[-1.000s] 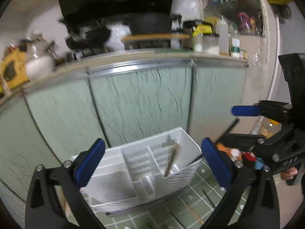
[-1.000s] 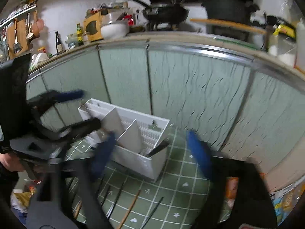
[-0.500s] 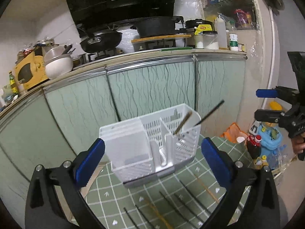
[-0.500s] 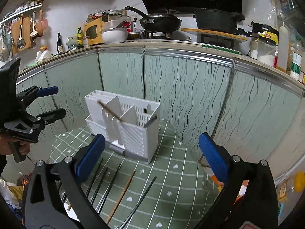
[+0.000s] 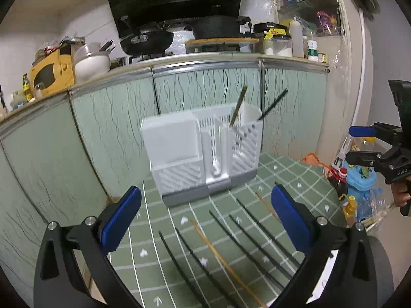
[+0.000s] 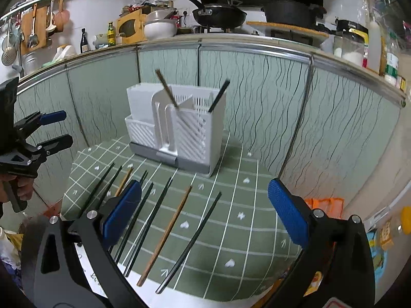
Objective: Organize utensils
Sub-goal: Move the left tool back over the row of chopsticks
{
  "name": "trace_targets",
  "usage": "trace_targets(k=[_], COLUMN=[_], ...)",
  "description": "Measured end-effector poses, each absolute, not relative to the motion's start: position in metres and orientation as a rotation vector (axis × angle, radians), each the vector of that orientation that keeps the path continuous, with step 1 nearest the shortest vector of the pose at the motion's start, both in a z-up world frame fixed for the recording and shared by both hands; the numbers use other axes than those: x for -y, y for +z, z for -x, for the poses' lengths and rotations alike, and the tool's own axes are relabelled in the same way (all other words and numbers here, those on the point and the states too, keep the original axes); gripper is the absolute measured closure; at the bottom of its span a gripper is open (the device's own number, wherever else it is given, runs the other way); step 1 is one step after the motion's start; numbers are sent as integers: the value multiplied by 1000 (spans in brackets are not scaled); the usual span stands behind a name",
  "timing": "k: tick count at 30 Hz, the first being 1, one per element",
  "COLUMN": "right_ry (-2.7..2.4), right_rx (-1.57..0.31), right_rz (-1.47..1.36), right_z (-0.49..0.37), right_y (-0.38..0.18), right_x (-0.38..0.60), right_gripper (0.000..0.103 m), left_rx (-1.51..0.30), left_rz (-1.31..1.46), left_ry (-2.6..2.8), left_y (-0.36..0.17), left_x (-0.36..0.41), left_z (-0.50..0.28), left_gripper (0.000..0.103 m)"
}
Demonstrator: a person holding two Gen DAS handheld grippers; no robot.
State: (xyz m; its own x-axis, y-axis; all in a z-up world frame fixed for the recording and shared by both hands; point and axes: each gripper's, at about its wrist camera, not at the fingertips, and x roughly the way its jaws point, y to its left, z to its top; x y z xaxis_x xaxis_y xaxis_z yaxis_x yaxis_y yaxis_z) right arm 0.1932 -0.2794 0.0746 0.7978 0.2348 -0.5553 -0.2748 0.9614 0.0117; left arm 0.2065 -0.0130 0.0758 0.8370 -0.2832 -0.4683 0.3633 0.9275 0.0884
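Two chopsticks stand in the white caddy (image 6: 177, 125) at the worktop's far edge; several loose chopsticks (image 6: 164, 233) remain nearer. Left tongs (image 5: 205, 220) and right tongs (image 6: 205, 210) spread, empty.

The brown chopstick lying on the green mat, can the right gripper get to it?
Probably yes. The brown chopstick lies bare on the mat, the right hand-held gripper is open, and nothing lies between.
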Motion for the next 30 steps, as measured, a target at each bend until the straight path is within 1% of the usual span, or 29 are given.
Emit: trace_targets(k=[10, 18, 30], right_ry=[274, 292, 282], right_rx=[-629, -646, -681], right_rz=[70, 72, 83], right_z=[-168, -149, -135], right_y=[24, -12, -35], right_x=[274, 269, 262], right_gripper=[9, 9, 9], left_rx=[-536, -578, -580], left_rz=[-127, -137, -155], left_ry=[-301, -303, -271], left_y=[16, -19, -32], left_x=[-5, -7, -7], left_z=[-181, -162, -143], left_gripper=[4, 4, 4])
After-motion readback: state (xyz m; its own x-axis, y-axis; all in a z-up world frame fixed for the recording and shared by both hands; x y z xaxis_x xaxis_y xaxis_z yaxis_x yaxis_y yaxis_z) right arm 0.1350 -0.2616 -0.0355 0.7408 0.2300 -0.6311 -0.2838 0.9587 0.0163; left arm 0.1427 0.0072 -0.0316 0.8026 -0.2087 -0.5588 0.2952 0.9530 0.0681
